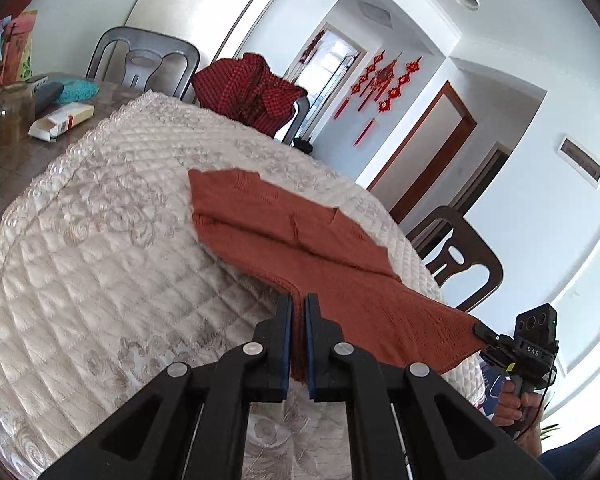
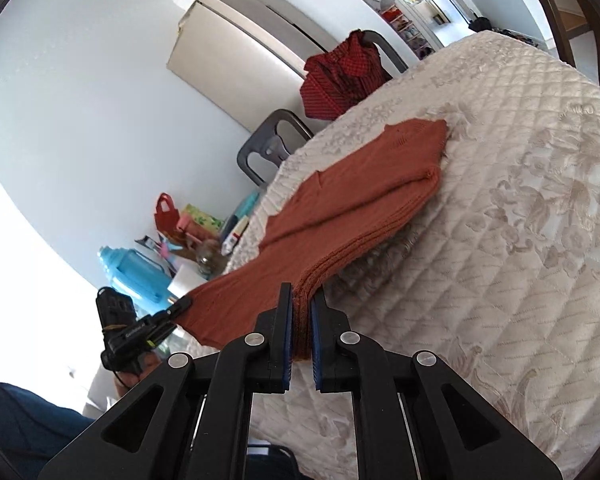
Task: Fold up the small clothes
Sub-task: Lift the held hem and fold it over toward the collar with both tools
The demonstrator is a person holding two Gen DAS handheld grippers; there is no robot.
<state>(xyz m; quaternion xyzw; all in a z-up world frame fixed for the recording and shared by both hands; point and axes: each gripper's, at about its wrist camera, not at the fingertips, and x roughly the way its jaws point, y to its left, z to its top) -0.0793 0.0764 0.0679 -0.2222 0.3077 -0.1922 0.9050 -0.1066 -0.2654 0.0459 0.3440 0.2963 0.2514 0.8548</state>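
We hold the rust knit garment [image 1: 300, 236] over the quilted desk [image 1: 100, 240].
Both fingers pinch its near edge: left gripper [image 1: 299, 312], right gripper [image 2: 302, 300]. Only the right view shows the refrigerator [image 2: 240, 44].

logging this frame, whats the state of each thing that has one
left gripper: shut on the sweater's near edge
right gripper: shut on the same edge
rust knit sweater: partly folded, near edge lifted, far part on the quilted cover
red checked garment: draped over a chair back
white carton: end flap open
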